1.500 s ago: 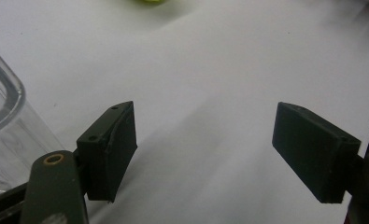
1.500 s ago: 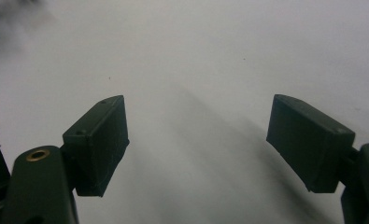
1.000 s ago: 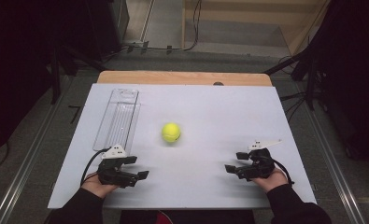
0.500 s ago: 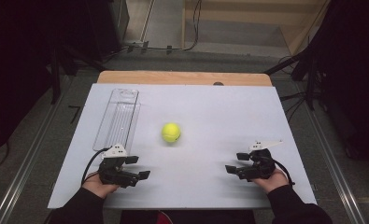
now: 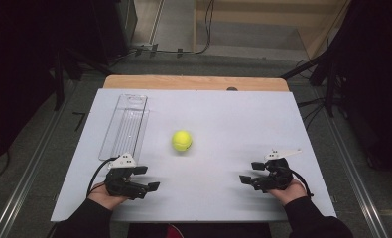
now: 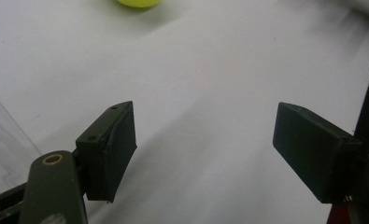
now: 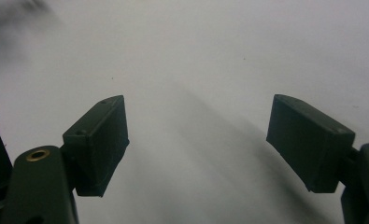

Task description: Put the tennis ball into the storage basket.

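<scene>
- Nothing had shifted since earlier frames: both hands, ball, tray all same spots, so no reach begun yet
- L gripper (image 5: 145, 178) lay at near-left edge of table (image 5: 223, 114), jaws apart w/ nothing btwn, aimed inward
- R gripper (image 5: 252, 172) at near-right, jaws also apart & empty, pointing left
- Tennis ball (image 5: 181, 141) sat mid-table, well apart from both; clear tray (image 5: 125, 126) far-left of it, empty

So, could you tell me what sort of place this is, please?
Probably a lab or recording workshop: a white table bearing just a ball and a clear tray, cables on the floor, and dark stands around it.
</scene>
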